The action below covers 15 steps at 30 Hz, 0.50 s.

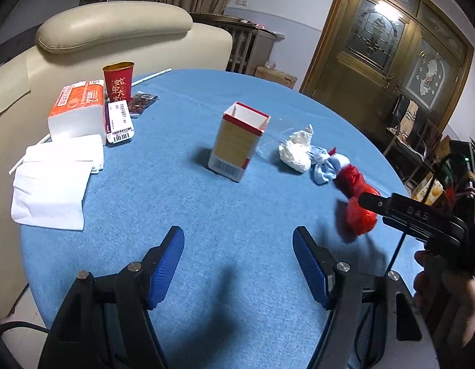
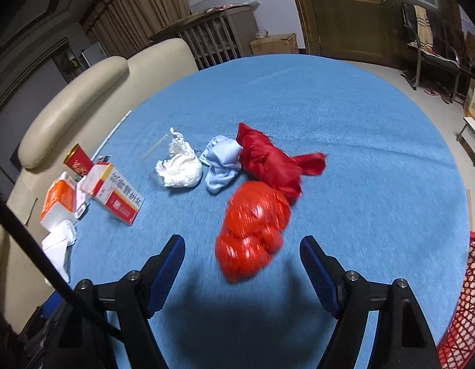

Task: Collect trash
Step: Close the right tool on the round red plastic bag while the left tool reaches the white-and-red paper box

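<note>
**Trash on blue surface, both grippers empty**

Left gripper (image 1: 238, 243): fingers parted, nothing between them, over the near edge of the blue surface (image 1: 188, 215). Right gripper (image 2: 242, 252): fingers spread wide, gripping nothing; the red plastic bag (image 2: 253, 233) lies just ahead of them, blurred. Beyond it, toward the surface's middle, lie red cloth (image 2: 268, 160), a pale blue wad (image 2: 220, 166) and a white crumpled wad (image 2: 179, 166). An open carton (image 1: 237, 144) stands upright mid-surface. Tissue pack (image 1: 76, 107) and red cup (image 1: 118, 81) sit at the left edge.

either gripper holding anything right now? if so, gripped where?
Nothing is held. The left gripper is open over bare tablecloth. The right gripper is open; the red plastic bag lies just ahead, untouched by its pads.
</note>
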Available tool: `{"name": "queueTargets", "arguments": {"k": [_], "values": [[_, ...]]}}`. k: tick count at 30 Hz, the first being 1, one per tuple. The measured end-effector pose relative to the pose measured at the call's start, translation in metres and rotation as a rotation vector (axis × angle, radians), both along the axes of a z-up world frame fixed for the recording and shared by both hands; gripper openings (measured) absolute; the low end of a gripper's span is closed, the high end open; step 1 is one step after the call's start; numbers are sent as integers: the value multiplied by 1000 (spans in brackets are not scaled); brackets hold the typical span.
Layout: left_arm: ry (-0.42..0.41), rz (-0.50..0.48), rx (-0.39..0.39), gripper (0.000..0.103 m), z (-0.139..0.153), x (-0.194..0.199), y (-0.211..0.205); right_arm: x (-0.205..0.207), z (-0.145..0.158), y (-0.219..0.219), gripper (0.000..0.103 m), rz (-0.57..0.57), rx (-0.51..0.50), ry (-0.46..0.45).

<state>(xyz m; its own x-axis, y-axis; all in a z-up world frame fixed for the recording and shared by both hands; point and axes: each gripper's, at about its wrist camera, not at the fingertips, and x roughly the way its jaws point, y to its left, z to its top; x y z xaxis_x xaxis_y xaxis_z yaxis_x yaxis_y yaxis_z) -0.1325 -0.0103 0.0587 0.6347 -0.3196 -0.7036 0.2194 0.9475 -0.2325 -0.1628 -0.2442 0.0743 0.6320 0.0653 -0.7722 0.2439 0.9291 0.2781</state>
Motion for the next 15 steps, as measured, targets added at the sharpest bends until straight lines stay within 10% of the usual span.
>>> {"name": "queueTargets", "arguments": {"k": [15], "values": [[-86,-52,62,74,2,81,-25,20,-22,-3,53,2,-47,37]]}}
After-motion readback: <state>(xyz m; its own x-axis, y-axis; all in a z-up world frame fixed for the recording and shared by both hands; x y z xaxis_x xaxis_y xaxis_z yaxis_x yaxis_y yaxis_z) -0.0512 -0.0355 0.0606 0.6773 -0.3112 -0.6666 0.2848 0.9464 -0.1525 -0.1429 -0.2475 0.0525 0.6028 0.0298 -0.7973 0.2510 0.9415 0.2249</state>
